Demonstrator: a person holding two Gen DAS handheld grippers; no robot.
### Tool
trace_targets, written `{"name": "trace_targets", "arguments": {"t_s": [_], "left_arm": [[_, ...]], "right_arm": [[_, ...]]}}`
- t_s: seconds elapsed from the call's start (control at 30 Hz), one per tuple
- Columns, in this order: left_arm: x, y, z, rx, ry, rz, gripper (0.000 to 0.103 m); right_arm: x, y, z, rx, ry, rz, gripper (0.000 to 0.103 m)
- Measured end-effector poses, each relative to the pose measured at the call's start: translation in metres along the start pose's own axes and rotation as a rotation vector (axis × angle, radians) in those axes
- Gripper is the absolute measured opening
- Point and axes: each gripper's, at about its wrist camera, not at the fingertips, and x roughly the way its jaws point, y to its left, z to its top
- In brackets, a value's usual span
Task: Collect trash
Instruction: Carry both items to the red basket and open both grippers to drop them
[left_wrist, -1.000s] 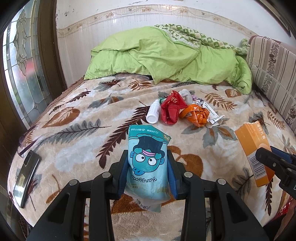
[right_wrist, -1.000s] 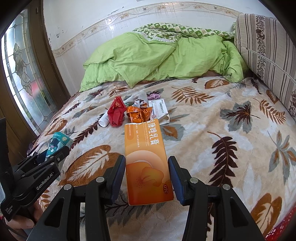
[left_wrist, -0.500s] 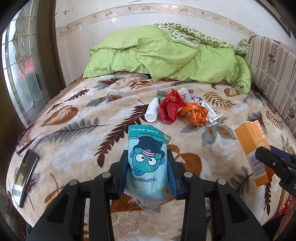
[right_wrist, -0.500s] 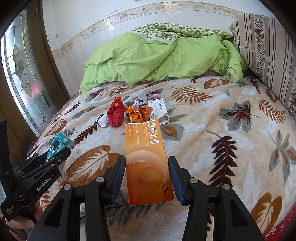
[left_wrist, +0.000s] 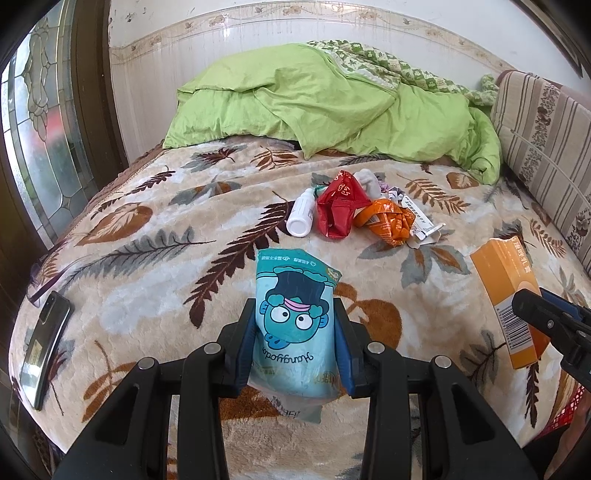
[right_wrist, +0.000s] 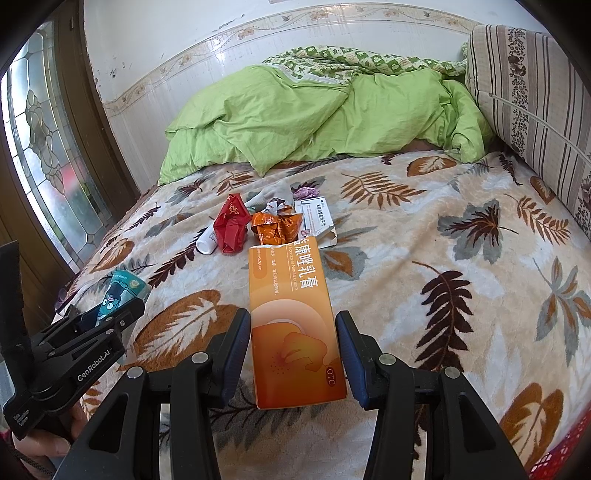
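Little has changed over the last second: the left tool (left_wrist: 295, 343) stays clamped on the teal pouch (left_wrist: 295, 314), the right tool (right_wrist: 293, 350) on the orange box (right_wrist: 291, 314), with the remaining trash pile (left_wrist: 354, 218) ahead on the bed (left_wrist: 147, 258) uncollected.

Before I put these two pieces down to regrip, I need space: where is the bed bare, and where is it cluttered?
Bare blanket lies right of the orange box, up to the striped cushion. Another free patch sits between the phone and the white bottle. It is crowded mid-bed: red wrapper, orange wrapper and white carton cluster there.
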Motion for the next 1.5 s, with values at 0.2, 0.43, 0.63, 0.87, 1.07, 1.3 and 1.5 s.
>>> {"name": "trace_targets", "arguments": {"t_s": [0.2,0.43,0.63,0.87,1.07,1.3,1.5], "left_arm": [[-0.002,0.001,0.004,0.009,-0.008,-0.042,0.036],[-0.036,-0.043,0.0,0.107,-0.032,-0.235,0.036],[-0.08,-0.12,-0.003,0.237,-0.011,-0.475,0.036],[-0.136,-0.241,-0.018,0.396,0.071,-0.796,0.037],[-0.157,-0.337,-0.048,0.503,0.187,-0.95,0.038],[-0.157,-0.387,-0.065,0.577,0.245,-0.991,0.061],[-0.143,-0.352,-0.047,0.507,0.216,-0.944,0.062]], "right_arm": [[-0.007,-0.009,-0.001,0.057,0.0,0.022,0.051],[-0.067,-0.059,-0.016,0.218,-0.047,0.028,0.051],[-0.155,-0.132,-0.049,0.343,-0.116,-0.101,0.051],[-0.251,-0.215,-0.097,0.513,-0.2,-0.31,0.051],[-0.294,-0.264,-0.129,0.629,-0.231,-0.417,0.051],[-0.302,-0.297,-0.145,0.696,-0.215,-0.466,0.054],[-0.294,-0.298,-0.138,0.683,-0.213,-0.419,0.054]]}}
